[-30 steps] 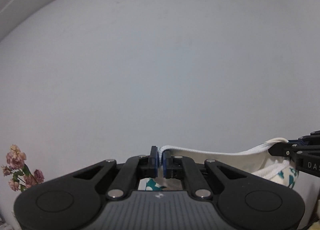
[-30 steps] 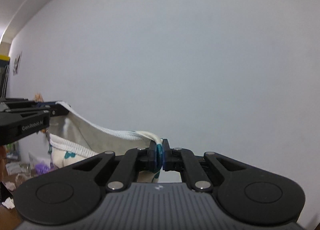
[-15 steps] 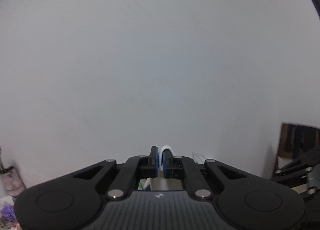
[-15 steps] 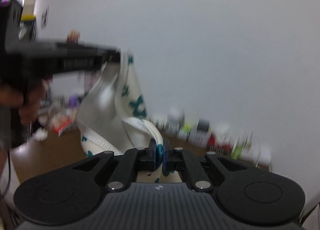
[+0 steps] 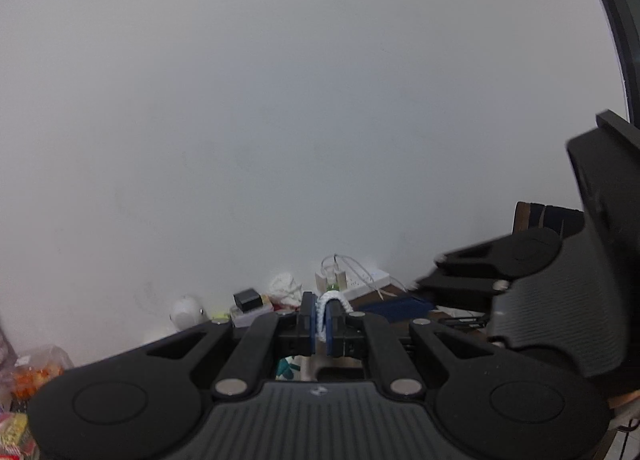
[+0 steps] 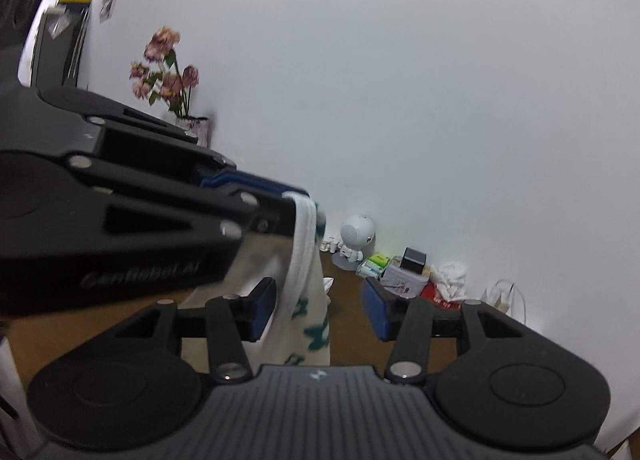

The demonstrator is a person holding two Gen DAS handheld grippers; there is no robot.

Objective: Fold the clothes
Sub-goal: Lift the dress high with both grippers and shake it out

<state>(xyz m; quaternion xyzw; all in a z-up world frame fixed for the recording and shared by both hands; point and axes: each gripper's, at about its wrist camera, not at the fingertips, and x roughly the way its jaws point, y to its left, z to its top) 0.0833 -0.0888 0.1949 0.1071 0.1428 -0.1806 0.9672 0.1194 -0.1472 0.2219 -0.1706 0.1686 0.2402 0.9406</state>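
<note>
In front of the white wall (image 6: 440, 80), above your brown bench (image 6: 348, 312), the cream garment (image 6: 308, 300) with teal print hangs long axis vertical, its white ribbed edge pinched in your left gripper (image 5: 320, 320) beside your right gripper (image 6: 318, 310), whose blue pads are spread apart around the cloth without gripping it.

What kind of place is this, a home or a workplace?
Probably a lived-in room at home: a vase of flowers, a small robot figurine and assorted boxes sit on a brown surface against a plain white wall.
</note>
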